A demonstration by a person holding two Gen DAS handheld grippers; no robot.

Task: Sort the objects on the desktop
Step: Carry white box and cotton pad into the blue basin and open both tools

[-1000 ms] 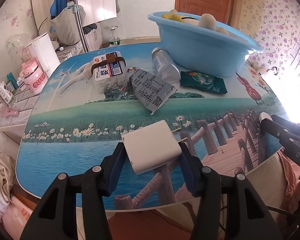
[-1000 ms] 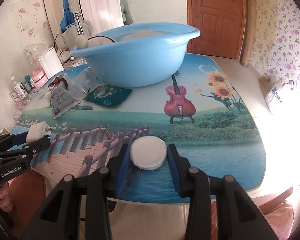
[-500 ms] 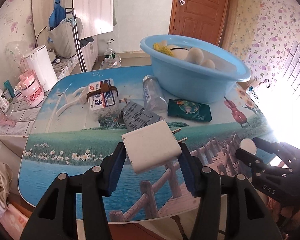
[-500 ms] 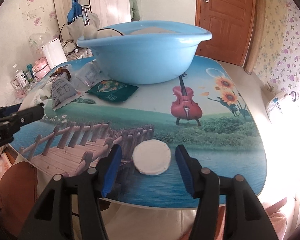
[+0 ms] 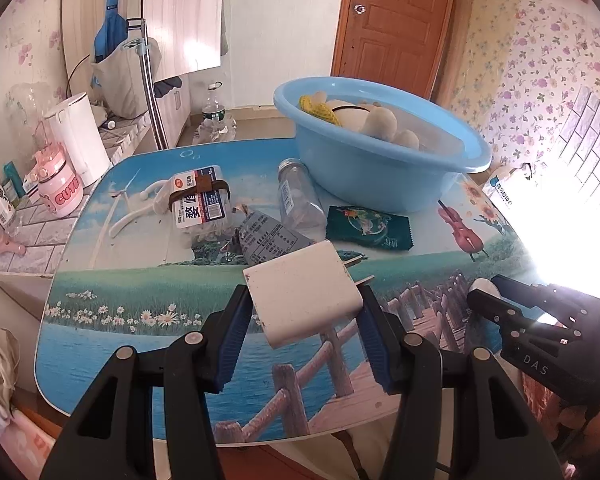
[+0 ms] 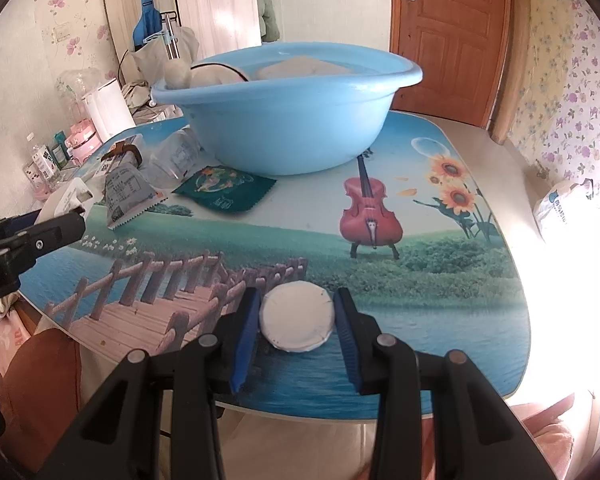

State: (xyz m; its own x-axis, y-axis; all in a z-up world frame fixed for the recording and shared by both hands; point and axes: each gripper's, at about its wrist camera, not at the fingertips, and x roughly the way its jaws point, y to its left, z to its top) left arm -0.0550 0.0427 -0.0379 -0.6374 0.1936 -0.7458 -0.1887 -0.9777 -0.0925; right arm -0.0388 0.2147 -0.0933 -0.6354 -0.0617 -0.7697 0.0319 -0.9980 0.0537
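My left gripper is shut on a white charger block and holds it tilted above the near part of the picture-printed table, its prongs pointing away. In the right wrist view, my right gripper has its jaws closing on a white round disc near the table's front edge, and both blue pads meet its rim. The blue basin stands at the back and holds soft toys. The left gripper shows at the left edge of the right wrist view, and the right gripper shows at the right of the left wrist view.
In front of the basin lie a green packet, a clear bottle, a grey sachet and a labelled plastic box. A side counter with a white kettle and a pink cup runs along the table's left.
The left gripper has risen with the charger, so more of the table shows. The right jaws opened around the disc half a second ago and have come back onto it.
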